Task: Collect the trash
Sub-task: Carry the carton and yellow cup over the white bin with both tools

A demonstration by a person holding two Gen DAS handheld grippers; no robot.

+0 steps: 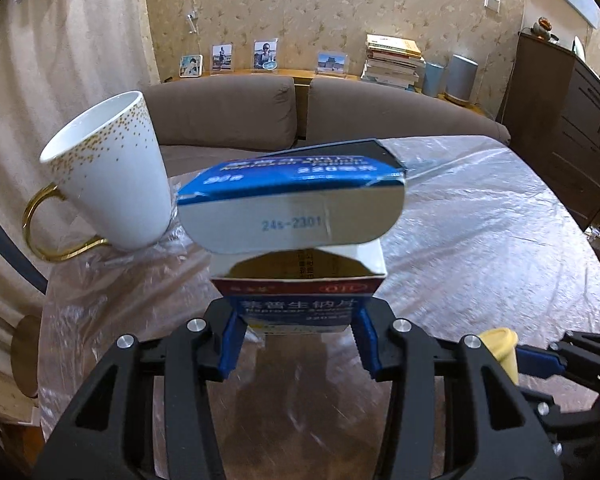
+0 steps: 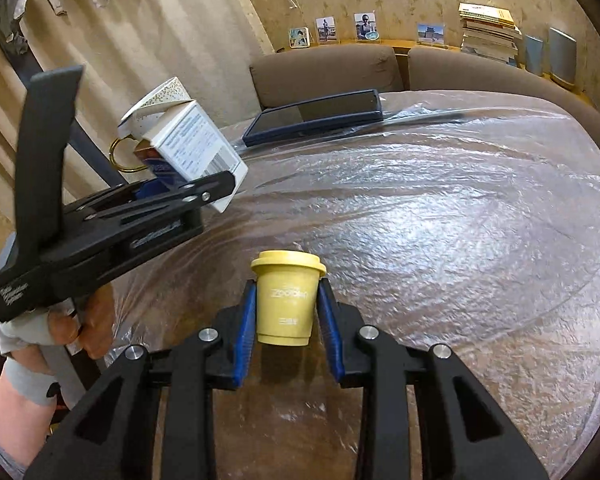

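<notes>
Left gripper [image 1: 298,334] clamped on opened blue-and-white cardboard medicine box [image 1: 296,216], flap raised, interior unseen, lifted above plastic-covered tabletop [image 1: 480,240]. Right gripper [image 2: 286,322] pinched shut around small lidded yellow cup [image 2: 286,298]. White gold-speckled mug [image 1: 108,176] at ten o'clock of box, empty as far as visible.

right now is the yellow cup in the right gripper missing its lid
No, the yellow cup sits between the right gripper's blue pads with its lid on.
</notes>
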